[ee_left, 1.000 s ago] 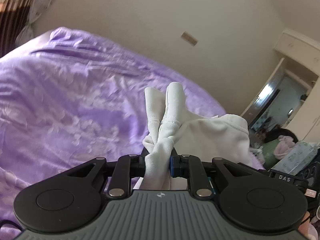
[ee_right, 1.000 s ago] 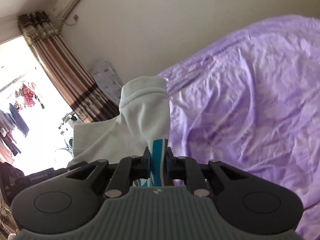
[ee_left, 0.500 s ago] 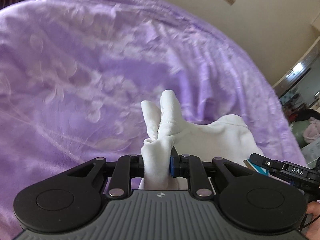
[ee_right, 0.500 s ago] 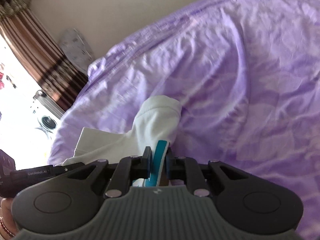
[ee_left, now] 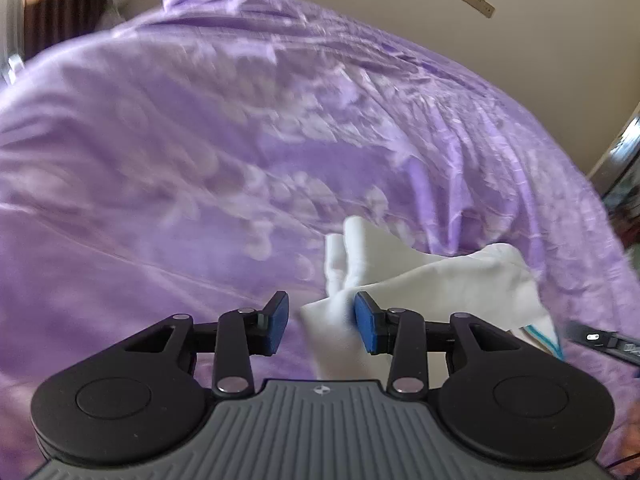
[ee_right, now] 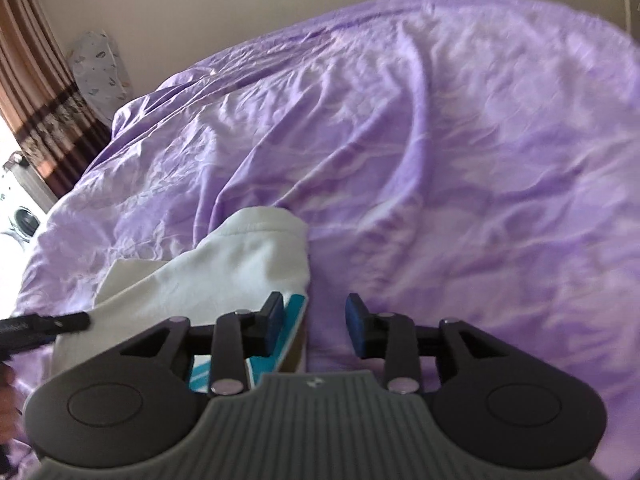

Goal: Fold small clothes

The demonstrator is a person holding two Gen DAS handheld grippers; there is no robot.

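A small white garment (ee_left: 436,280) with teal trim lies on the purple bedsheet (ee_left: 200,160). My left gripper (ee_left: 322,322) is open, its blue pads apart, with a bunched white end of the garment lying between them against the right pad. In the right wrist view the garment (ee_right: 208,276) lies at lower left, its teal-striped edge (ee_right: 292,320) beside the left finger. My right gripper (ee_right: 314,320) is open over the sheet (ee_right: 440,160), holding nothing.
The bed spreads far ahead in both views. A beige wall stands behind it. Brown curtains (ee_right: 36,92) and a patterned pillow (ee_right: 100,68) are at the far left. The other gripper's tip (ee_left: 600,338) shows at the right edge.
Both grippers have opened and let go of the garment, which was held up and now rests on the sheet. Both views have tilted down toward the bed.
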